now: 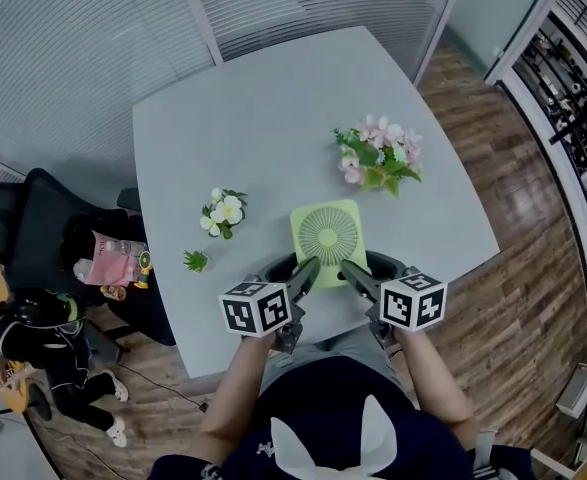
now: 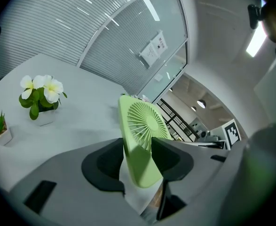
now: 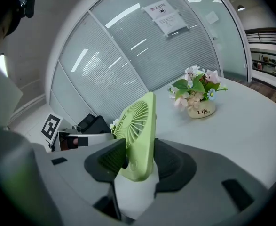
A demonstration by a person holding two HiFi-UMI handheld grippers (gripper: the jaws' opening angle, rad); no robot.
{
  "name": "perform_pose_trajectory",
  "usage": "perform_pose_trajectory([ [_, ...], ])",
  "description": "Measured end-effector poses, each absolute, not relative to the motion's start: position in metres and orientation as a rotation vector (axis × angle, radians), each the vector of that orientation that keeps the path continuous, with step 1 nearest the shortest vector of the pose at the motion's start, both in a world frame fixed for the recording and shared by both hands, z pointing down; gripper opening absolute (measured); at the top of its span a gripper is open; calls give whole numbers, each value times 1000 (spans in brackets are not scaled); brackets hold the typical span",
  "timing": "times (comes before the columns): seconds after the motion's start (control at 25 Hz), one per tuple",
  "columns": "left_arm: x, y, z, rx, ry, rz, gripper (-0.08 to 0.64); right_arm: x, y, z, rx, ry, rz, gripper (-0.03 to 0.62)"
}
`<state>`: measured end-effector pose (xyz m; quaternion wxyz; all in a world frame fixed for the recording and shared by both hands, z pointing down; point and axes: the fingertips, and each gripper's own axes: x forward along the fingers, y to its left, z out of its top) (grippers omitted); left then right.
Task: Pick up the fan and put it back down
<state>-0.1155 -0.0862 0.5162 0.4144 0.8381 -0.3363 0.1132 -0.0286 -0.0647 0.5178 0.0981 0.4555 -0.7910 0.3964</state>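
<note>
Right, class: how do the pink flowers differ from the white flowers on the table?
The pink flowers form a bigger, fuller bunch than the white flowers. The pink flowers sit in a round cream pot, the white flowers in a small white pot. Both stand upright on the table, with green leaves.

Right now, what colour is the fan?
The fan is light green, clearest in the head view.

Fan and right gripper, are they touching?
Touching. In the right gripper view, the right gripper has its jaws pressed on both faces of the fan.
</note>
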Motion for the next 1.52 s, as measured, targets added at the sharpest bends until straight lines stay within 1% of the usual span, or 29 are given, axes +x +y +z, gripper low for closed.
perform_pose_trajectory([
  [0.6, -123, -77, 477, 2165, -900, 301, 195, -36, -56, 483, 1379, -2384, 1172, 192],
  [1.0, -130, -62, 472, 2157, -911, 290, 195, -43, -42, 478, 1370, -2378, 1161, 193],
  [1.52, -119, -55, 478, 2170, -862, 329, 195, -33, -31, 483, 1427, -2339, 1192, 193],
])
